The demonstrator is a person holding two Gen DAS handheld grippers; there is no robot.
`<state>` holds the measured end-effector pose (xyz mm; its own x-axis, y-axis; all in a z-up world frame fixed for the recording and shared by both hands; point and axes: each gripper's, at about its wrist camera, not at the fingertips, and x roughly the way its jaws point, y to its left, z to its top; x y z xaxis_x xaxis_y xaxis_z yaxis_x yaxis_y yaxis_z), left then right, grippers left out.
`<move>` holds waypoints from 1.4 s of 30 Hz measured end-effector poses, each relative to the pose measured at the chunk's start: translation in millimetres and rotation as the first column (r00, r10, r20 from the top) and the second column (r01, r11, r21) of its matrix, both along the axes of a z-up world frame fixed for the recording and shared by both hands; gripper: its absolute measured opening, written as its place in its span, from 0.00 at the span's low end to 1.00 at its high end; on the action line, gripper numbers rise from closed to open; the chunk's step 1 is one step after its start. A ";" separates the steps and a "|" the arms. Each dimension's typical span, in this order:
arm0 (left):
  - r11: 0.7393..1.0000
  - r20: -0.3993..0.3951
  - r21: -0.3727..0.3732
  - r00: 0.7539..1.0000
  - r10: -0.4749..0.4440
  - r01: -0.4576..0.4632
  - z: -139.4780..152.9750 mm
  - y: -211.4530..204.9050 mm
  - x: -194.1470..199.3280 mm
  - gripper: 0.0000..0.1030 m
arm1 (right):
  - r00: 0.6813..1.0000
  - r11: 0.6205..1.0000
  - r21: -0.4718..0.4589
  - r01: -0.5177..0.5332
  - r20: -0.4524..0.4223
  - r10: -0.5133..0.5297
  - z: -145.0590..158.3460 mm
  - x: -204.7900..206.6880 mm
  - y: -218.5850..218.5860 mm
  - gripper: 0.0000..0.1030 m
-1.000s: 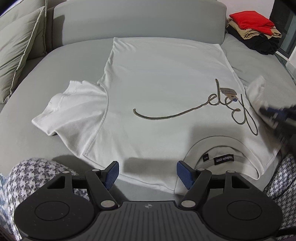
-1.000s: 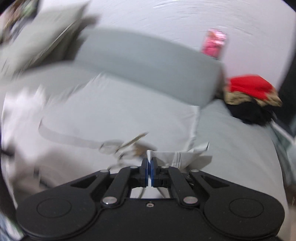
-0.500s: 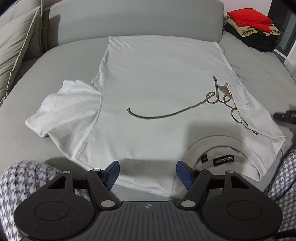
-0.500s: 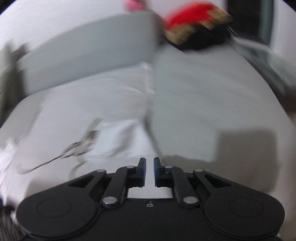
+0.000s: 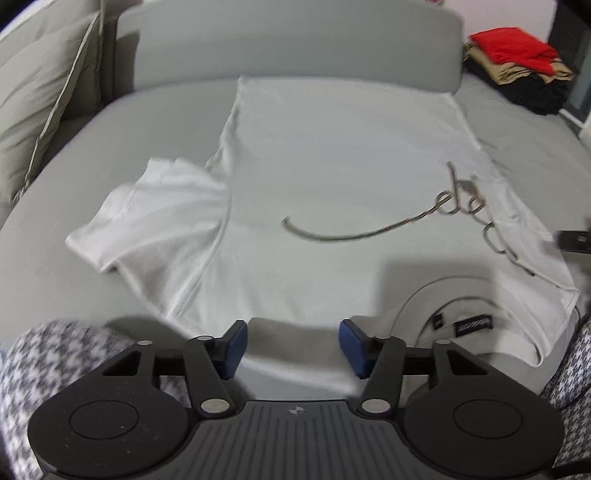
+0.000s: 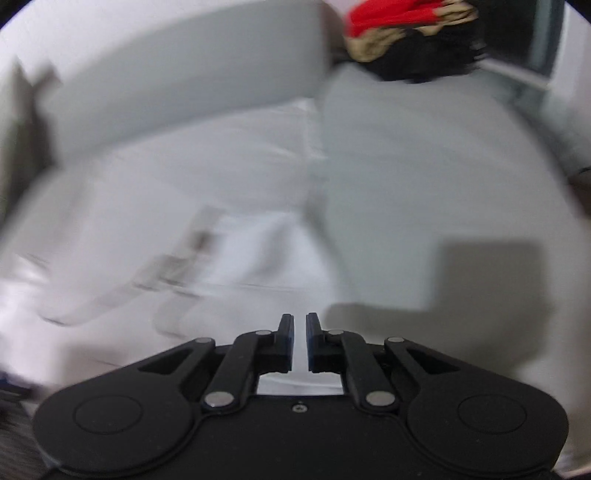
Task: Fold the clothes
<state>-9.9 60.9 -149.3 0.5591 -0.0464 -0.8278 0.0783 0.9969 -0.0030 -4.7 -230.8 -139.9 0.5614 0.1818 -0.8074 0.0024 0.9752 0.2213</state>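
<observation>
A white T-shirt with a looping script print lies flat on the grey sofa, collar nearest me. Its left sleeve is spread out to the side. The right sleeve is folded in over the print. My left gripper hovers at the shirt's near shoulder edge; its jaws are closing, with the pads apart and pressing on nothing. My right gripper hangs over the blurred shirt at its right side. Its jaws stand almost together, empty. Its tip shows at the right edge.
A stack of folded clothes, red on top, sits at the sofa's back right corner, also in the right wrist view. Grey cushions lean at the left. A person's patterned trouser legs press against the sofa's front edge.
The right gripper let go of the right sleeve, which now lies folded over the print, then drew back to the right and rolled. The left gripper's jaws have narrowed.
</observation>
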 end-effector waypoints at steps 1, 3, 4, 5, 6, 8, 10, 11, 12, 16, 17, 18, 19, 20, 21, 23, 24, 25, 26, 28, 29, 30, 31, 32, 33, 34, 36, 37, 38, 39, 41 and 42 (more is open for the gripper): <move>1.000 -0.001 0.015 1.000 -0.020 0.020 -3.2 -4.1 -0.7 0.33 | 0.999 0.999 0.029 -0.036 -0.006 0.036 -3.3 -1.5 10.1 0.07; 0.996 -0.017 0.059 0.998 -0.064 0.064 -8.4 -11.4 -4.3 0.32 | 0.994 0.991 0.086 -0.107 -0.016 0.109 -9.9 -4.5 30.4 0.07; 0.993 -0.038 0.072 0.995 -0.087 0.089 -8.4 -13.3 -7.6 0.28 | 0.990 0.989 0.071 -0.132 -0.044 0.135 -16.5 -7.4 40.2 0.07; 0.992 -0.061 0.068 0.993 -0.101 0.105 -8.3 -12.4 -11.2 0.26 | 0.984 0.988 0.049 -0.148 -0.096 0.152 -25.7 -11.9 50.1 0.08; 0.992 -0.081 0.058 0.991 -0.110 0.115 -8.2 -9.6 -14.8 0.25 | 0.985 0.988 0.031 -0.149 -0.080 0.151 -30.8 -23.8 50.8 0.08; 0.995 -0.122 0.002 0.987 -0.101 0.102 -7.9 0.6 -20.6 0.22 | 0.981 0.983 -0.008 -0.183 -0.073 0.182 -27.7 -34.2 51.4 0.08; 0.997 -0.112 -0.037 0.991 -0.073 0.070 -3.4 11.7 -25.5 0.22 | 0.980 0.985 0.029 -0.168 -0.106 0.170 -17.0 -36.1 46.1 0.09; 0.998 -0.089 -0.045 0.994 -0.055 0.051 0.8 16.8 -27.4 0.22 | 0.981 0.984 0.052 -0.169 -0.091 0.173 -11.1 -38.0 43.9 0.09; 0.999 -0.058 -0.043 0.998 -0.035 0.033 6.2 20.9 -28.7 0.24 | 0.982 0.982 0.075 -0.172 -0.069 0.177 -5.0 -40.4 42.0 0.10; 1.000 0.030 -0.017 0.999 0.023 -0.022 22.4 30.6 -27.5 0.50 | 0.987 0.979 0.127 -0.158 0.017 0.157 15.8 -27.8 40.8 0.25; 0.999 0.052 -0.011 0.998 0.036 -0.036 26.3 32.9 -27.0 0.55 | 0.989 0.977 0.155 -0.147 0.014 0.147 15.6 -18.9 40.4 0.28; 0.999 0.065 -0.005 0.997 0.047 -0.047 27.9 35.2 -25.9 0.57 | 0.990 0.974 0.180 -0.141 0.003 0.143 15.1 -17.6 41.6 0.32; 0.998 0.067 0.000 0.996 0.055 -0.055 27.1 37.0 -24.9 0.59 | 0.990 0.970 0.204 -0.136 -0.010 0.141 14.7 -17.9 43.1 0.35; 0.998 0.061 0.004 0.996 0.062 -0.062 25.6 38.2 -23.9 0.59 | 0.990 0.966 0.223 -0.134 -0.022 0.142 15.5 -19.8 44.4 0.38; 0.998 0.051 0.007 0.996 0.068 -0.068 23.6 38.6 -23.0 0.59 | 0.988 0.962 0.236 -0.139 -0.030 0.150 14.8 -22.7 46.0 0.40; 0.998 0.036 0.005 0.997 0.067 -0.068 20.3 35.2 -22.4 0.59 | 0.986 0.956 0.251 -0.149 -0.040 0.164 13.5 -31.5 48.9 0.48; 0.998 0.030 0.001 0.998 0.060 -0.060 19.6 31.8 -22.3 0.59 | 0.985 0.956 0.251 -0.153 -0.042 0.168 13.1 -33.8 50.4 0.50; 0.999 0.028 -0.001 0.998 0.048 -0.048 19.4 27.0 -21.8 0.60 | 0.984 0.955 0.251 -0.156 -0.044 0.172 12.6 -35.3 52.0 0.50; 0.999 0.029 -0.003 0.999 0.032 -0.032 19.6 21.1 -21.1 0.61 | 0.984 0.955 0.249 -0.159 -0.039 0.174 13.7 -36.2 53.1 0.50; 1.000 0.035 0.004 0.999 0.002 -0.002 20.1 10.0 -18.9 0.63 | 0.984 0.956 0.246 -0.162 -0.028 0.174 16.7 -37.3 54.4 0.51; 1.000 0.038 0.010 0.999 -0.012 0.012 20.4 5.1 -17.6 0.63 | 0.985 0.956 0.244 -0.162 -0.022 0.172 18.5 -37.5 54.3 0.52; 1.000 0.040 0.013 0.999 -0.022 0.022 20.4 1.6 -16.7 0.63 | 0.985 0.956 0.243 -0.162 -0.016 0.171 20.2 -37.8 54.2 0.52; 0.999 0.042 0.015 0.999 -0.029 0.028 20.1 -0.7 -16.1 0.63 | 0.985 0.956 0.243 -0.163 -0.011 0.170 21.3 -38.2 54.2 0.52; 0.999 0.041 0.015 0.999 -0.034 0.033 19.7 -2.0 -16.1 0.63 | 0.985 0.956 0.243 -0.164 -0.007 0.170 22.2 -38.6 54.2 0.52; 0.999 0.037 0.014 0.999 -0.037 0.036 19.2 -2.6 -16.7 0.63 | 0.986 0.956 0.244 -0.163 -0.005 0.169 22.5 -39.2 53.9 0.52; 0.999 0.034 0.013 0.999 -0.040 0.039 18.7 -3.2 -17.3 0.63 | 0.986 0.955 0.247 -0.161 -0.005 0.168 22.2 -39.9 53.6 0.52; 0.999 0.024 0.011 0.999 -0.038 0.038 16.7 -2.9 -17.8 0.64 | 0.986 0.954 0.254 -0.157 -0.007 0.164 21.3 -41.3 52.9 0.52; 0.999 0.019 0.010 0.999 -0.036 0.036 15.6 -2.6 -17.9 0.64 | 0.987 0.954 0.258 -0.155 -0.010 0.163 20.8 -41.5 52.5 0.52; 0.999 0.013 0.007 0.999 -0.034 0.034 14.7 -2.3 -17.9 0.64 | 0.987 0.953 0.262 -0.153 -0.012 0.162 20.2 -41.7 52.1 0.52; 0.999 0.010 0.004 0.999 -0.033 0.033 14.1 -2.0 -17.8 0.63 | 0.987 0.952 0.263 -0.153 -0.013 0.162 20.2 -41.7 52.1 0.52; 1.000 0.006 0.000 0.999 -0.031 0.031 13.8 -1.4 -18.1 0.64 | 0.987 0.952 0.264 -0.153 -0.012 0.162 20.5 -41.8 52.5 0.52; 1.000 0.006 -0.001 1.000 -0.031 0.031 13.8 -1.4 -18.2 0.64 | 0.987 0.952 0.265 -0.152 -0.011 0.161 20.7 -42.0 52.6 0.52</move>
<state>-28.1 59.5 -135.6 0.5619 -0.0645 -0.8247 0.1090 0.9940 -0.0035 -46.7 -178.2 -119.2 0.4837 0.4729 -0.7365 -0.1341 0.8716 0.4715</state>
